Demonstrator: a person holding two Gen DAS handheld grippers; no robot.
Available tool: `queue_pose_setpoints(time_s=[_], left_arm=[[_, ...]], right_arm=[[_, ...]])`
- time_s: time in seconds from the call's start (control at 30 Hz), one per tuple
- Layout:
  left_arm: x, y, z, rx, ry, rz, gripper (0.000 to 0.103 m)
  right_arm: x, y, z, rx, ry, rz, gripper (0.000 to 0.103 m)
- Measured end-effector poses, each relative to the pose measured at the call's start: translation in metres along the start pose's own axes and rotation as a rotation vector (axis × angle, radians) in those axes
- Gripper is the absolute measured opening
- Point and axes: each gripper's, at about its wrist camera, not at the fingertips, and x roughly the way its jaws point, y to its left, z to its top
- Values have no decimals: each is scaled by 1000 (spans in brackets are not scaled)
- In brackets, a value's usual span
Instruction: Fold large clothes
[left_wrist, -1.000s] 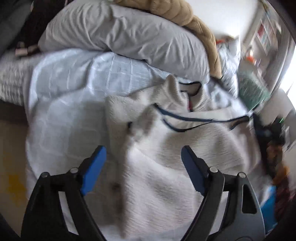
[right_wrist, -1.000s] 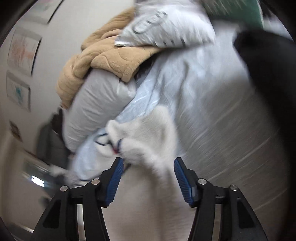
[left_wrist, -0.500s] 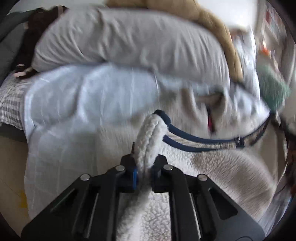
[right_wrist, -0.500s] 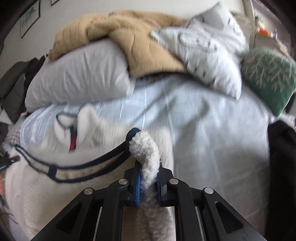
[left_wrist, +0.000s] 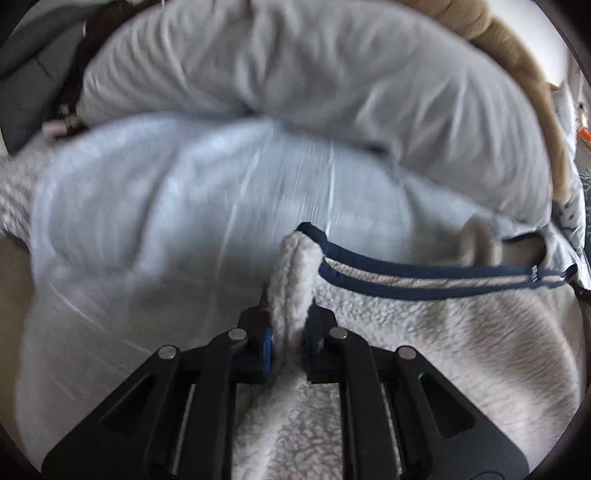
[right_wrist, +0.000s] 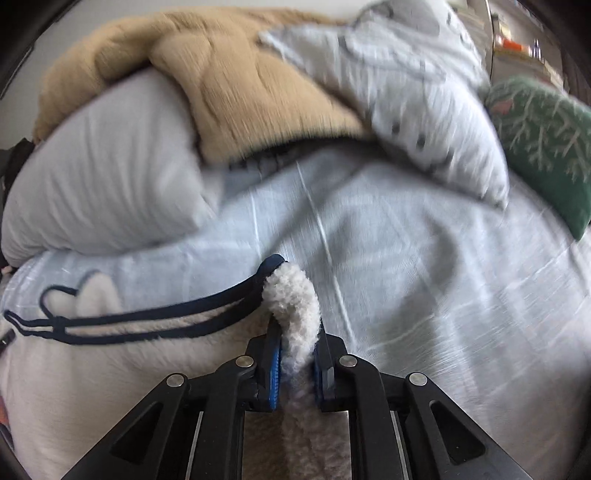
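A cream fleece jacket (left_wrist: 424, 332) with navy trim lies on a pale blue bedspread (left_wrist: 166, 229). My left gripper (left_wrist: 287, 343) is shut on one corner of its navy-edged hem, which bunches up between the fingers. My right gripper (right_wrist: 297, 363) is shut on the other hem corner of the jacket (right_wrist: 92, 369). The navy hem (left_wrist: 424, 275) runs stretched between the two corners, also seen in the right wrist view (right_wrist: 147, 321). The jacket's collar (right_wrist: 88, 291) lies towards the pillows.
A large grey pillow (left_wrist: 314, 81) lies at the bed's head, with a tan blanket (right_wrist: 221, 85) on it. A patterned grey pillow (right_wrist: 417, 96) and a green cushion (right_wrist: 546, 140) sit to the right. Dark clothes (left_wrist: 33, 70) lie far left.
One second ago both grippers were open above the jacket. They have since shut on the two hem corners and pulled them apart, so the navy hem is drawn straighter.
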Motion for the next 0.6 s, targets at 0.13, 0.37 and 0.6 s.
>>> queue_pose_setpoints(time_s=[0.13, 0.37, 0.6], left_arm=[[-23, 6, 7, -27, -88, -36, 14], [-55, 12, 33, -85, -228, -66, 14], [11, -7, 25, -11, 18, 122, 48]], right_arm=[[4, -5, -4, 17, -7, 16, 14], [-38, 0, 19, -24, -185, 26, 14], [18, 4, 16, -19, 31, -35, 32]])
